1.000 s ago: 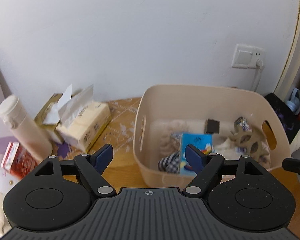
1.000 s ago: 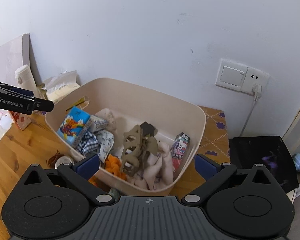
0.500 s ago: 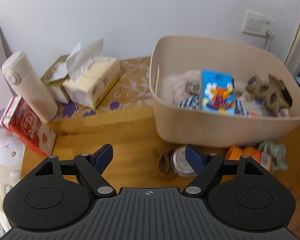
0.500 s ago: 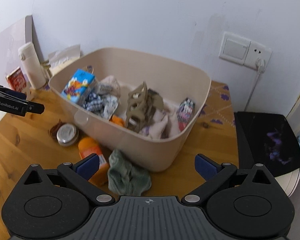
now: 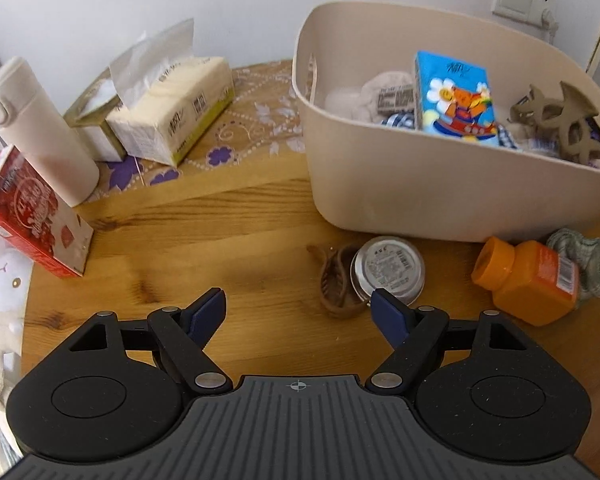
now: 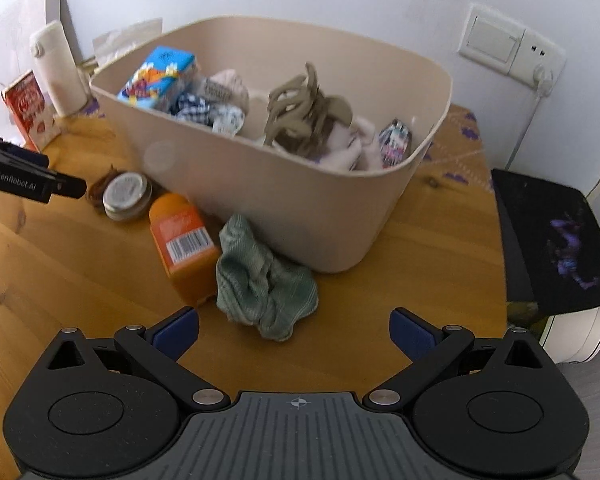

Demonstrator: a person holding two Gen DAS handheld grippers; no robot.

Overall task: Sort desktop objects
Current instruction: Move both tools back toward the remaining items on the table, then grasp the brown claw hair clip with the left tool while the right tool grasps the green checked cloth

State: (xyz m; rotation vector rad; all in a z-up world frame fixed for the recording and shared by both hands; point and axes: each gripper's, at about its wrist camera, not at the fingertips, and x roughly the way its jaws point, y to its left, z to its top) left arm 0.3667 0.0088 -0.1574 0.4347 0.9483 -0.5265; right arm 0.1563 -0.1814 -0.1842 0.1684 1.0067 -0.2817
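Now both grippers hang empty with fingers spread: the left gripper (image 5: pixel 298 307) has the round tin (image 5: pixel 387 271) just ahead to its right, the right gripper (image 6: pixel 294 327) has the green cloth (image 6: pixel 262 284) dead ahead (the nearer pairing), beside the bin (image 6: pixel 312 208).

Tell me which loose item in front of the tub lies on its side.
The orange bottle: it lies flat on the wooden table, barcode label facing up, between the round tin resting lid-up and the crumpled green cloth.
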